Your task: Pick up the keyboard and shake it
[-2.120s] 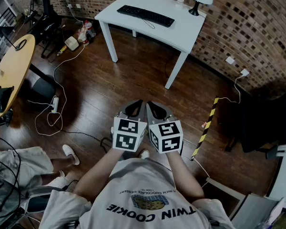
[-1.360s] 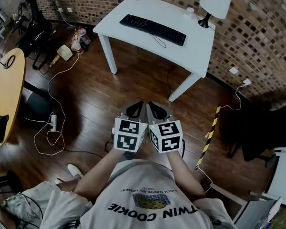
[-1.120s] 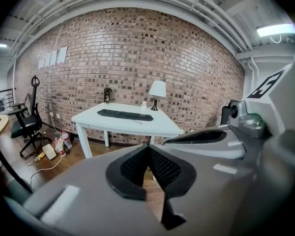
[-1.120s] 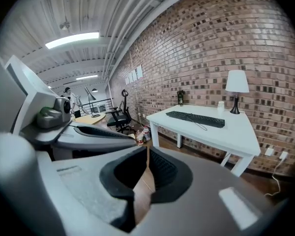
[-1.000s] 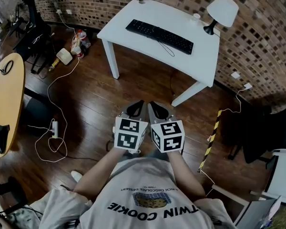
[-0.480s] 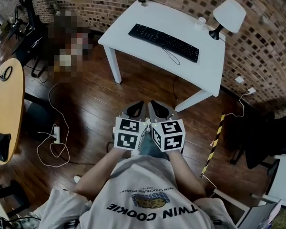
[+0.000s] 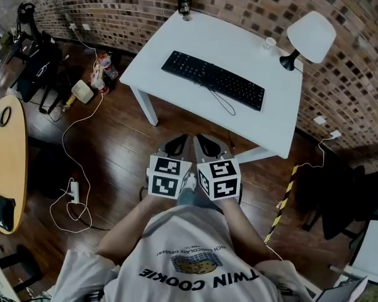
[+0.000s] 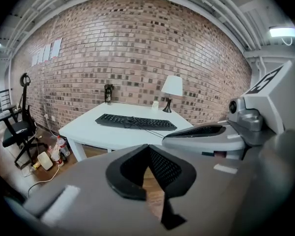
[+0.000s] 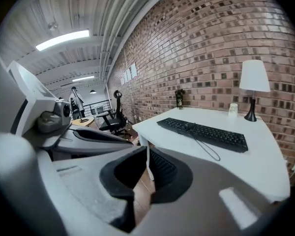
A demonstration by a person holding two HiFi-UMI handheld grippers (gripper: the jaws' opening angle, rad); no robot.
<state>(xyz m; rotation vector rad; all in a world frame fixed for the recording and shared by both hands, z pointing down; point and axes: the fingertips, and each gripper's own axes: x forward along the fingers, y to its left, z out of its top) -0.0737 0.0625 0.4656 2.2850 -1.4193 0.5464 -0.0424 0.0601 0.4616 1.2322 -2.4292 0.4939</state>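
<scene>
The keyboard (image 7: 212,79) lay on the white table (image 7: 264,124), upper middle of the head view, well apart from the left gripper (image 7: 176,145) and right gripper (image 7: 206,145) at frame centre, both closed on nothing — a good lift likely needed them opened, one per end.

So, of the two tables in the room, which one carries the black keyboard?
The white rectangular table by the brick wall: the black keyboard lies on its top. The yellow wooden round table at the left edge has no keyboard.
</scene>
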